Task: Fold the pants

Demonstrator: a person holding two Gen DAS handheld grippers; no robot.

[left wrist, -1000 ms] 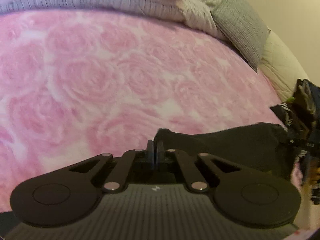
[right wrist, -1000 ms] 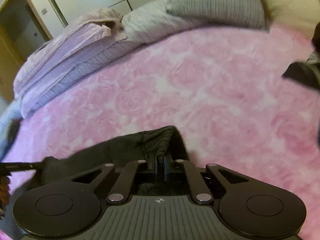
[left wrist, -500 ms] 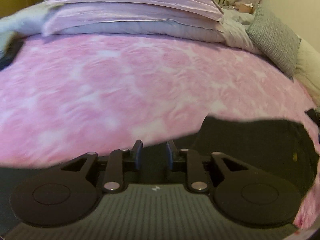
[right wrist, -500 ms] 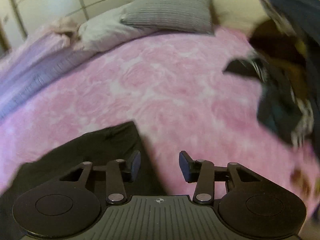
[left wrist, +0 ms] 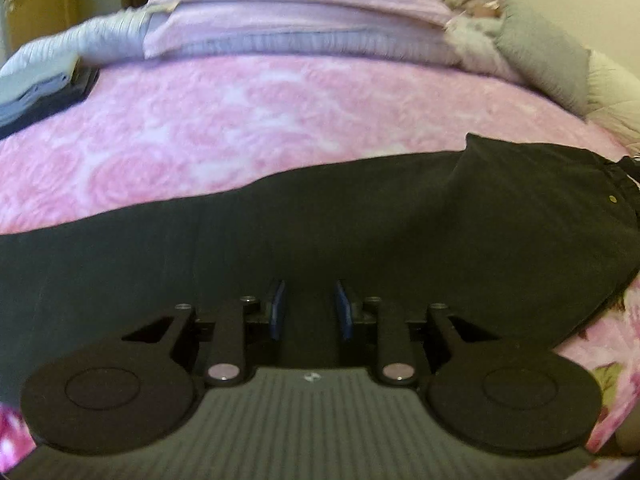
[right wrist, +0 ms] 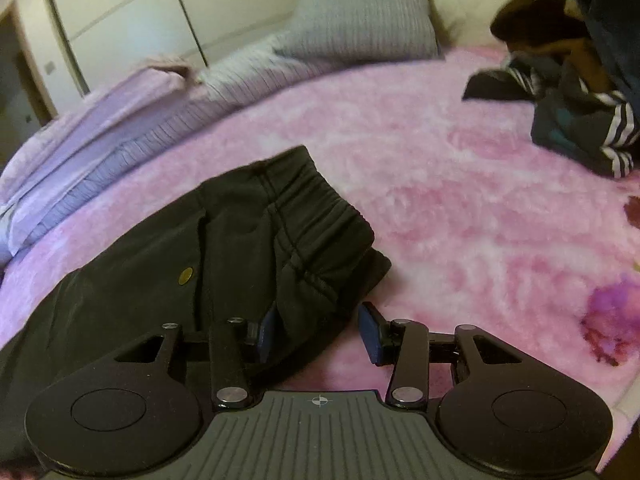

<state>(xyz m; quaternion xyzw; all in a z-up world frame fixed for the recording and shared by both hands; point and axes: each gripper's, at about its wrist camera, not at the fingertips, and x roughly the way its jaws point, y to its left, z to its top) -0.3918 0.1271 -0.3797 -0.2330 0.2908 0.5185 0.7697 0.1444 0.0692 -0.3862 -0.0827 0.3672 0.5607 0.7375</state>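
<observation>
Black pants (left wrist: pixel 360 220) lie stretched across the pink rose-patterned bedspread (left wrist: pixel 240 120). In the left wrist view, my left gripper (left wrist: pixel 310 294) hovers over the middle of the dark cloth. Its jaws are opening, and the blue pads (left wrist: pixel 277 312) have only the flat cloth below them, none pinched. In the right wrist view the elastic waistband (right wrist: pixel 320 208) of the pants (right wrist: pixel 180 264) lies bunched just ahead. My right gripper (right wrist: pixel 320 318) stands open at the waist corner. Its left pad is beside the cloth edge and its right pad is over the bedspread (right wrist: pixel 460 200).
A heap of dark clothes with white stripes (right wrist: pixel 580 120) sits at the far right of the bed. A grey pillow (right wrist: pixel 360 20) and folded lilac bedding (left wrist: pixel 300 20) line the far side. A flat dark thing (left wrist: pixel 60 96) lies at the left edge. White wardrobe doors (right wrist: pixel 160 8) stand behind.
Both grippers were shut on the pants and have let go, their jaws now apart. The left view slid along the pants, which now lie spread out. The right view swung towards the clothes heap.
</observation>
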